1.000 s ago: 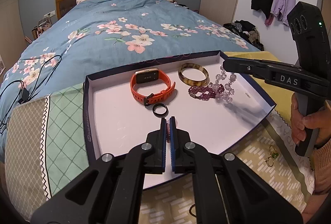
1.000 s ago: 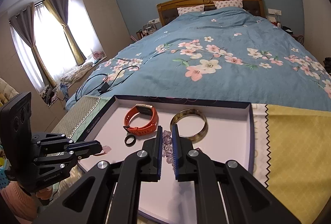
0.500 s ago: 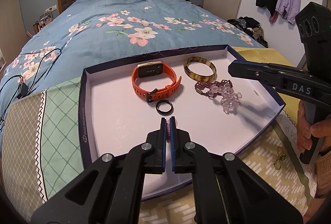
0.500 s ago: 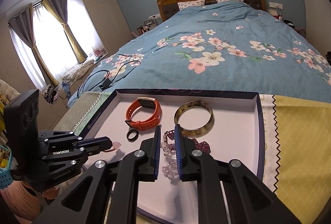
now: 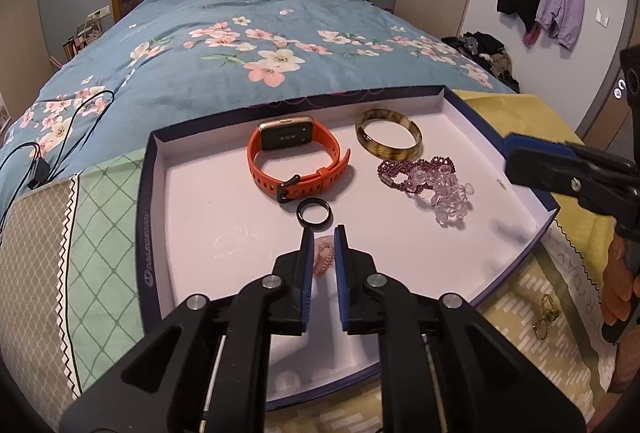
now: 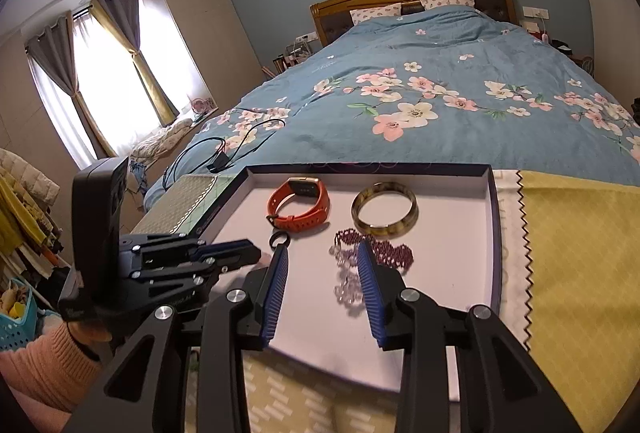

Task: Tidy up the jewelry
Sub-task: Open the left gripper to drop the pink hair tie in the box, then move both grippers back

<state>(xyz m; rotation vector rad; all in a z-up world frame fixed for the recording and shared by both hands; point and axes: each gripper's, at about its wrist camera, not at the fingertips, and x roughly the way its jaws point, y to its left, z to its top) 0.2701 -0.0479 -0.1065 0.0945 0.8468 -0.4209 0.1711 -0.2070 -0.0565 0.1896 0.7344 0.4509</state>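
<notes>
One tray (image 5: 154, 169) holds one orange watch (image 5: 294, 161), one bangle (image 5: 388, 139), two bead bracelets (image 5: 424, 181) and one ring (image 5: 314, 213). At six o'clock, the left tool (image 5: 323, 233), just parting, straddles a pink piece (image 5: 323, 260). The right tool (image 6: 322, 253) has just spread apart, empty, above the beads.

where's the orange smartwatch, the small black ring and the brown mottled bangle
orange smartwatch (image 5: 285, 137), left wrist view, on its screen
small black ring (image 5: 315, 223), left wrist view, on its near rim
brown mottled bangle (image 5: 387, 151), left wrist view, on its near rim
</notes>
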